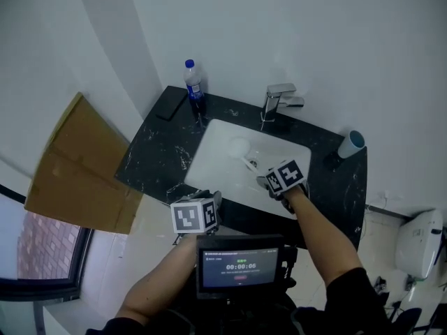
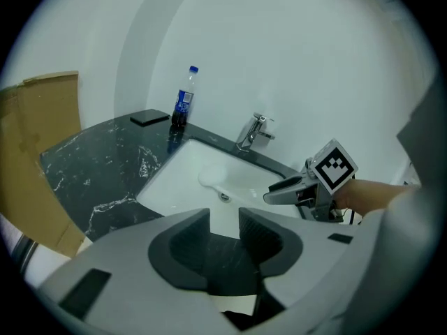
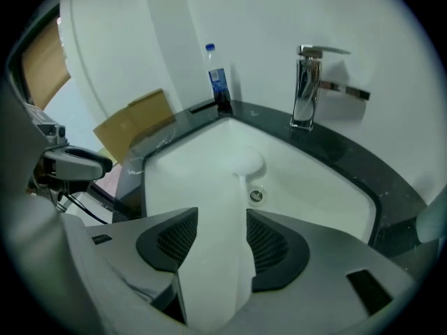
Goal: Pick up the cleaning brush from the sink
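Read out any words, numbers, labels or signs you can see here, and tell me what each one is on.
"00:00:06": on the small screen at the bottom of the head view; the last digit is not certain.
Other lines on that screen: too small to read.
Bottle label: blue, with print too small to read.
Marker cubes: black-and-white square patterns only, no letters or numbers.

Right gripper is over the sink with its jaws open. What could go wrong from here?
1. The brush is white on the white sink, so its handle is hard to make out. The right gripper, jaws open, could close off-centre and let it slip.
2. The drain sits right beside the handle, and a jaw could catch on it.
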